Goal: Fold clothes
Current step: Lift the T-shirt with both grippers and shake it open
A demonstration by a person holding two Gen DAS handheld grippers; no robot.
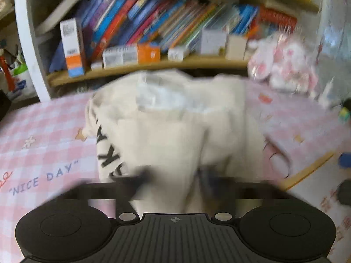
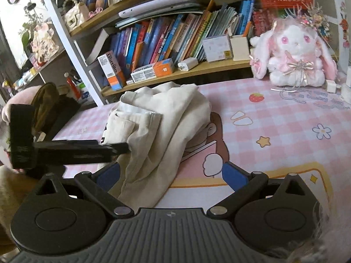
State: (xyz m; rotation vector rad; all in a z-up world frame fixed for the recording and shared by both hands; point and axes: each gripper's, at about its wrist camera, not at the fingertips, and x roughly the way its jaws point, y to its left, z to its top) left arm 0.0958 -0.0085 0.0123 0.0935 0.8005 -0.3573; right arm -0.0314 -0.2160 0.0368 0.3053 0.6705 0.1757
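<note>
Two hand-held grippers are up: my right hand-held gripper (image 2: 171,173) stands wide open, holding nothing, just over the near edge of the cream garment (image 2: 160,122) heaped on the pink checked table (image 2: 285,131). My left hand-held gripper (image 1: 173,179) is blurred against the cloth; I cannot tell its grip

Soft matt cream cloth garment (image 2: 166,118) lies on the smooth pink-checked bench (image 2: 285,131) cover; fluffy plush rabbit (image 2: 294,59); wooden shelf (image 2: 197,70).
</note>
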